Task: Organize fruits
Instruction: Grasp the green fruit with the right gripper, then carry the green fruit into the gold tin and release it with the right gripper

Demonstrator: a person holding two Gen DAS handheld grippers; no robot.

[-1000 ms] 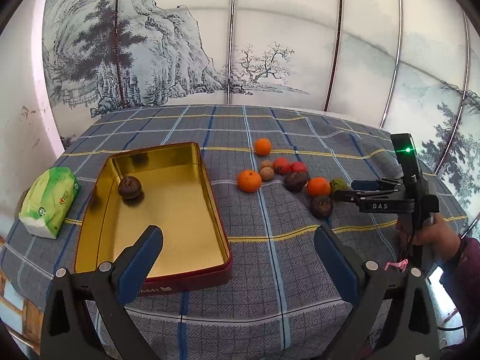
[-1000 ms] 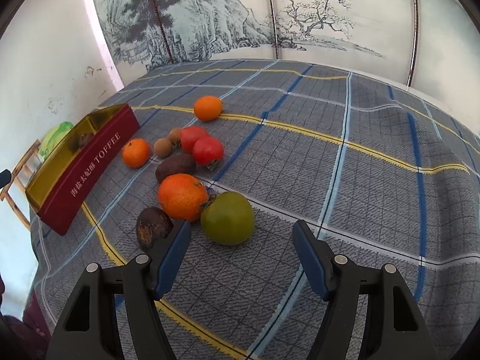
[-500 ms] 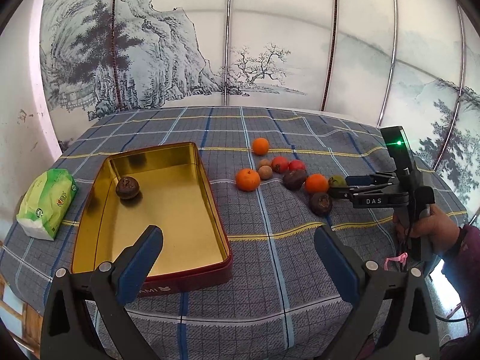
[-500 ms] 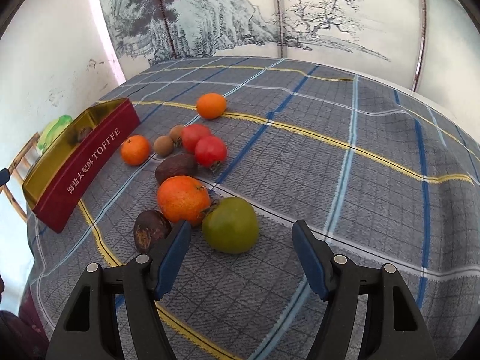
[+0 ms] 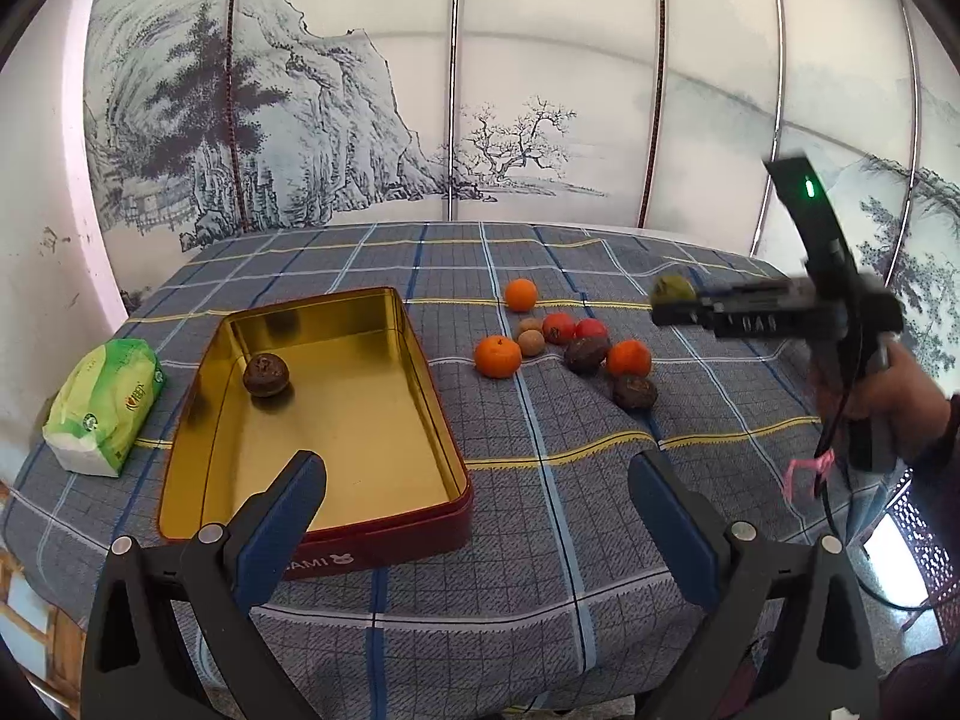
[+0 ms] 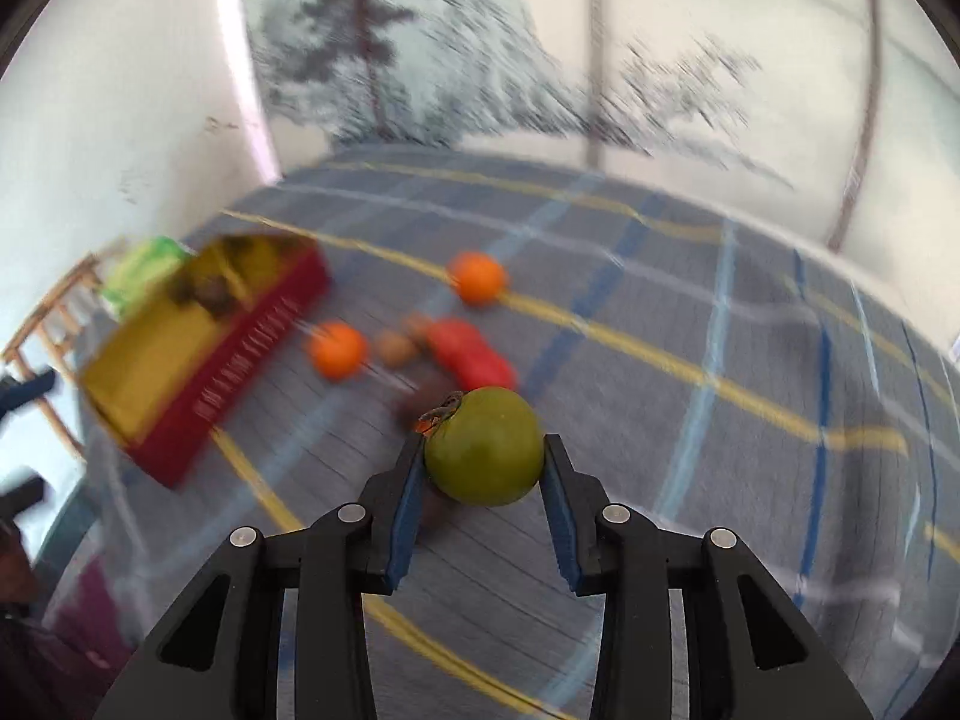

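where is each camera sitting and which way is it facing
Left wrist: rides the left tool, looking down across the checked cloth at the gold tin; its open fingers and the person's hand on the right tool show.
Right wrist: rides the right tool, closing on a green fruit, facing the tin.
Shared: tin, green fruit, oranges.

- A lived-in room of a home, not a lab or workshop.
- Folding screen (image 5: 480, 120) painted with ink mountains and pines fills the upper half of the frame.
- Table (image 5: 540, 540) under a grey plaid cloth with blue and yellow lines.
- Pack of tissues (image 5: 105, 408) at left.
- Scuffed white wall (image 5: 54, 210) at far left.
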